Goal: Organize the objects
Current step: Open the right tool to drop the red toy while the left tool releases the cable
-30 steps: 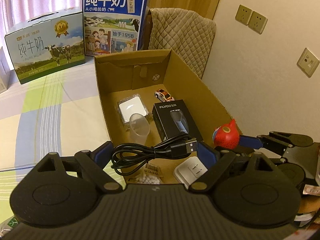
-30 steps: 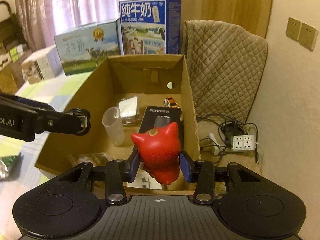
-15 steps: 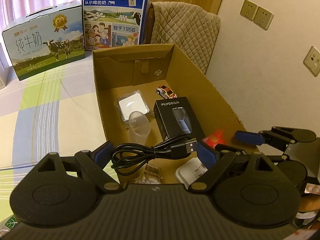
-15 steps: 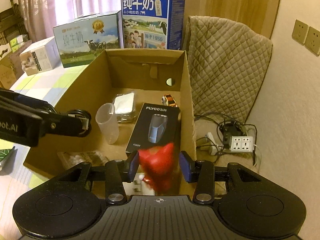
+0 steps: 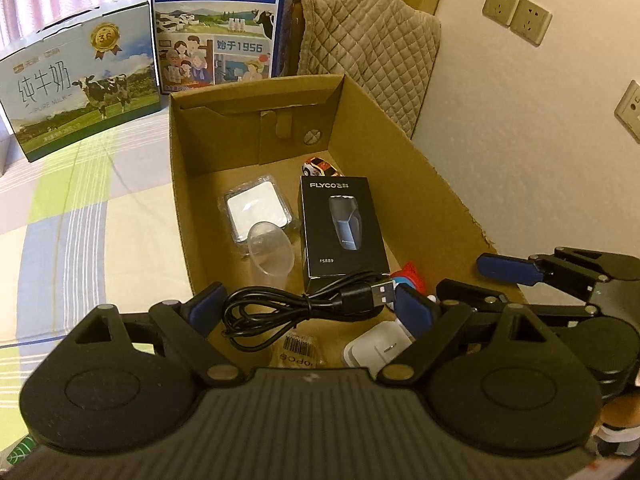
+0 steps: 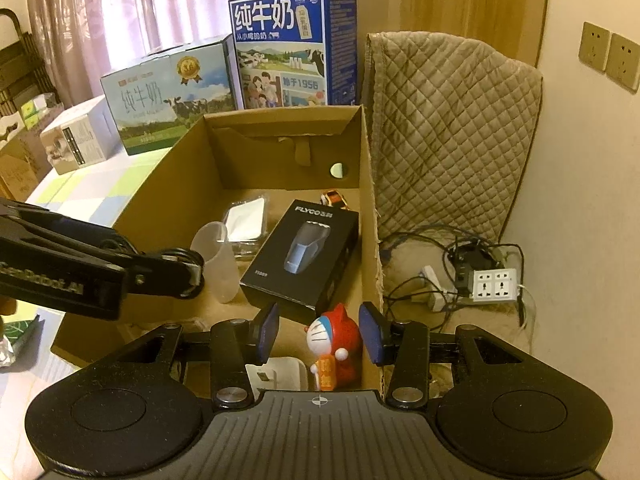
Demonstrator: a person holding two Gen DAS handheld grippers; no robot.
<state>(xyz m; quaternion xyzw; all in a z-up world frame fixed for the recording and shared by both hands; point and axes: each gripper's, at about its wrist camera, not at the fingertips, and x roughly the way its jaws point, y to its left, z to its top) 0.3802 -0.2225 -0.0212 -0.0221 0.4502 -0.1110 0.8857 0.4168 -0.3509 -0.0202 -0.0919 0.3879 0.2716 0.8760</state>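
Brown corrugated cardboard box (image 6: 370,208), open-topped, is the target container and already holds most items. The red cat-eared figurine w/ white-and-blue face (image 6: 336,344) is seen standing on the box floor at the near right corner, just beside the right wall; the right gripper (image 6: 318,332) is spread wide around it, pads apart from it on both sides, so that drop looks done (judged). The coiled black USB cable (image 5: 304,308) is clamped between the blue pads of the left gripper (image 5: 308,304), held over the box's near edge, approx. 6 o'clock of the black rectangular shaver carton marked FLYCO (image 5: 342,226). Step in hand, by judgement: cable placement. Next move calls for the cable to be carried fwd and lowered onto bare floor, prob. at 7 o'clock of the carton, clear of the clear plastic cup (image 5: 272,250) so it is not tipped; the right gripper needs lifting out w/o clipping the figurine. The left wrist view alone shows the grip on the cable, a barcoded packet (image 5: 298,350) under it, and the small orange-and-white toy car (image 5: 318,166) clearly at 12 o'clock of the carton; the figurine there is mostly hidden. The right wrist view alone shows the figurine's face and the gap to each pad, plus the white power strip w/ tangled wires (image 6: 494,284) on the floor at 3 o'clock outside the box.
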